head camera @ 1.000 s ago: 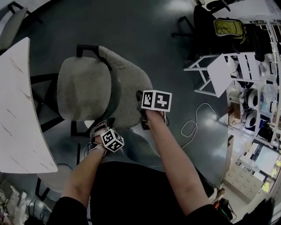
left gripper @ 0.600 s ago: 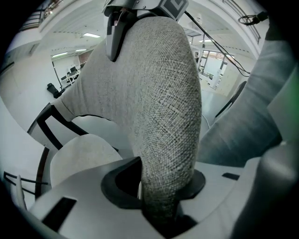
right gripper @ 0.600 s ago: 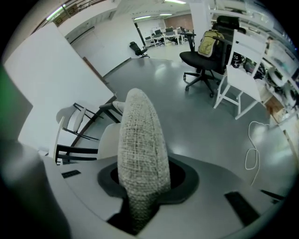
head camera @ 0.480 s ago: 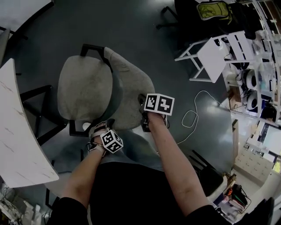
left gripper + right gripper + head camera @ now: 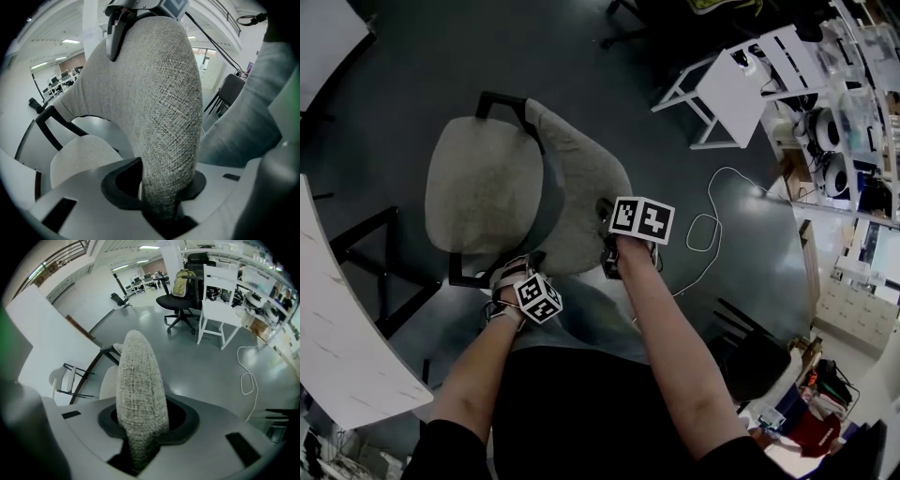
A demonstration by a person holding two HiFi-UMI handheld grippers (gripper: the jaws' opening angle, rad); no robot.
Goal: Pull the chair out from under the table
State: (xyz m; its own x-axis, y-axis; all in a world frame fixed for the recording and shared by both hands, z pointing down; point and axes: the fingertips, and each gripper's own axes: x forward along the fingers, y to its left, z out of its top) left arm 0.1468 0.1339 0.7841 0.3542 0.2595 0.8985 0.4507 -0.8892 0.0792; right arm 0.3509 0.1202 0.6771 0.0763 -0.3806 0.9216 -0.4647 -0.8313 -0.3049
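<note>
Over on the left, the white counter [image 5: 337, 356] curves along the edge of the picture, and the grey padded chair [image 5: 478, 187] stands to its right on the dark floor [image 5: 609, 103], its seat well apart from the counter edge. By the look of it, the chair is already out from under and the pull is close to done. The curved backrest [image 5: 581, 197] faces the person, which is why both hands work from the near side. The left gripper [image 5: 514, 272] comes down steeply on the backrest's near-left end. In the left gripper view its fingers [image 5: 115, 187] are pinching the woven fabric edge, which fills the gap between them. Further right, the right gripper [image 5: 609, 246] bites the backrest's right end the same way. In the right gripper view its fingers [image 5: 180, 420] are clamped on the upholstered rim standing up between them. With one grip at each end of the backrest, the chair should track straight and not swivel as it is drawn back. Further right again, a loose white cable [image 5: 708, 234] loops across the floor near the right arm, something to mind if the chair legs travel that way. At the far right a white stool [image 5: 727, 89] stands well clear.
</note>
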